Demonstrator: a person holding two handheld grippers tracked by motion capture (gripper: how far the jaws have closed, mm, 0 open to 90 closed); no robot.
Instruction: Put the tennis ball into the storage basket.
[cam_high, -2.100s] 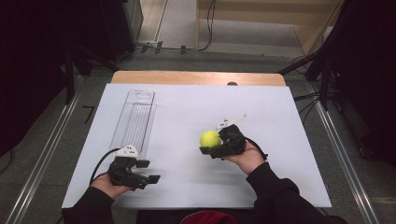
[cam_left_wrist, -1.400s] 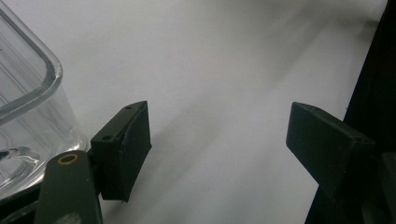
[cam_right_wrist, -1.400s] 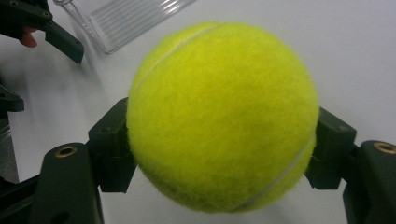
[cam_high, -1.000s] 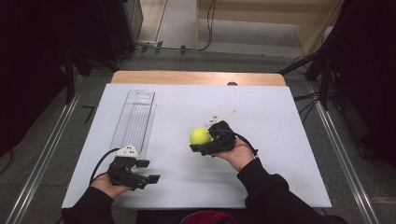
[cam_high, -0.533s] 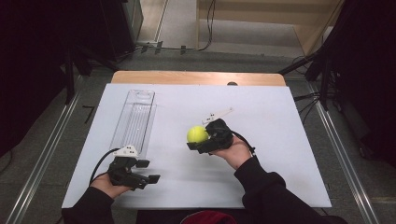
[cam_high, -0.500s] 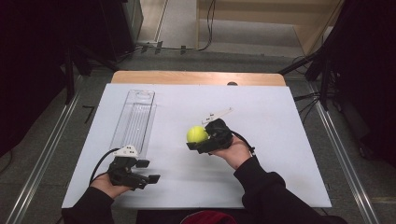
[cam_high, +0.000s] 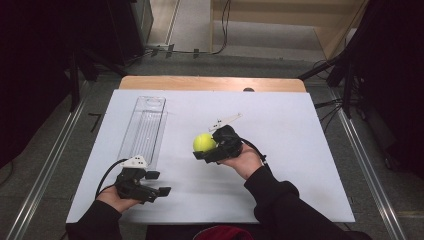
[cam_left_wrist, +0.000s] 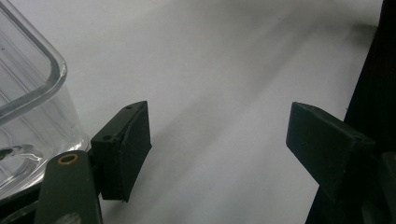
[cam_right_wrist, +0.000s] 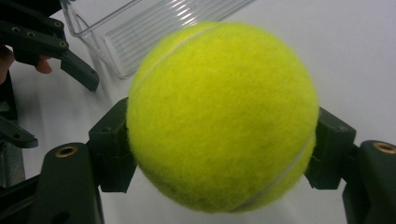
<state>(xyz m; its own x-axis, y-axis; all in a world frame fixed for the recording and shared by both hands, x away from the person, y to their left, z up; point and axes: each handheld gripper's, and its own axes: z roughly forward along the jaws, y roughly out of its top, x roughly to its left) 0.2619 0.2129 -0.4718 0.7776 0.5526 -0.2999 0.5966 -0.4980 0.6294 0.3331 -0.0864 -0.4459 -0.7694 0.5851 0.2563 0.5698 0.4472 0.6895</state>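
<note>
The right gripper (cam_high: 210, 150) is clamped on a yellow-green tennis ball (cam_high: 204, 142), one jaw pressing each side of it, as the right gripper view shows with the ball (cam_right_wrist: 222, 116) bulging well out beyond both pads. The ball is held above the white table (cam_high: 300, 130), near its middle and to the right of a long clear plastic tray (cam_high: 144, 127) that lies lengthwise on the left half. The left gripper (cam_high: 150, 186) rests low near the table's front edge, just beside the tray's near end, with its jaws wide apart and nothing between them; in its own view the tray's rounded corner (cam_left_wrist: 32, 93) sits just to the left of the left jaw.

The likeliest trouble is the ball itself. It is round and fuzzy, and the pads touch only small patches of it, so a tilt of the hand or a slackened squeeze could let it roll out, and it would bounce and run off the table. If the tray is where it goes, the tray looks narrow against the ball, so a drop off centre could strike the rim and glance away, or push the light tray aside.

The tabletop is plain white, with a wooden strip (cam_high: 210, 83) along the far edge. Beyond it are a grey floor, cables (cam_high: 200, 50), dark curtains and metal rails down both sides.
</note>
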